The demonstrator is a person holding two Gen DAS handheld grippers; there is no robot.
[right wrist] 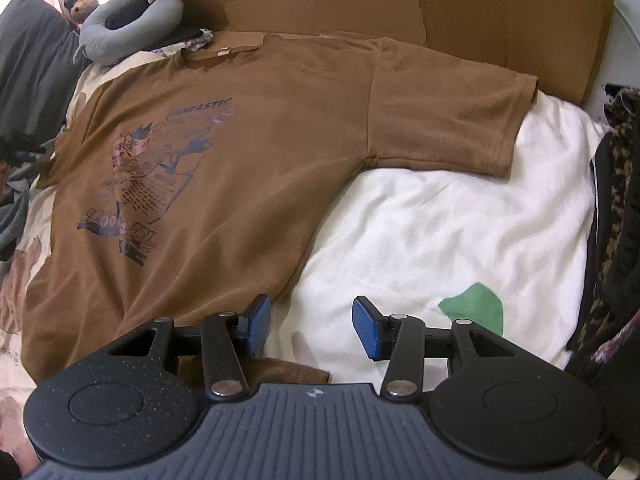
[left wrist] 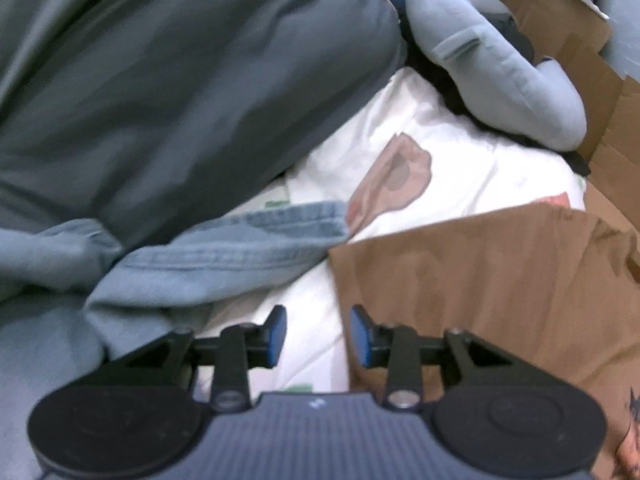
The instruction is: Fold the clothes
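Brown T-shirt (right wrist: 248,152) lies flat (print up) left of the spread, empty right gripper (right wrist: 311,328).

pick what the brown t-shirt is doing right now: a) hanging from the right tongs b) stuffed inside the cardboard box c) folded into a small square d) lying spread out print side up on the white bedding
d: the brown t-shirt lies spread flat with its print facing up on the white bedding, and the right tongs stand open with nothing between them.

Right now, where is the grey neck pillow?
In the right wrist view the grey neck pillow lies at the top left, beside the brown T-shirt's collar, against the cardboard.
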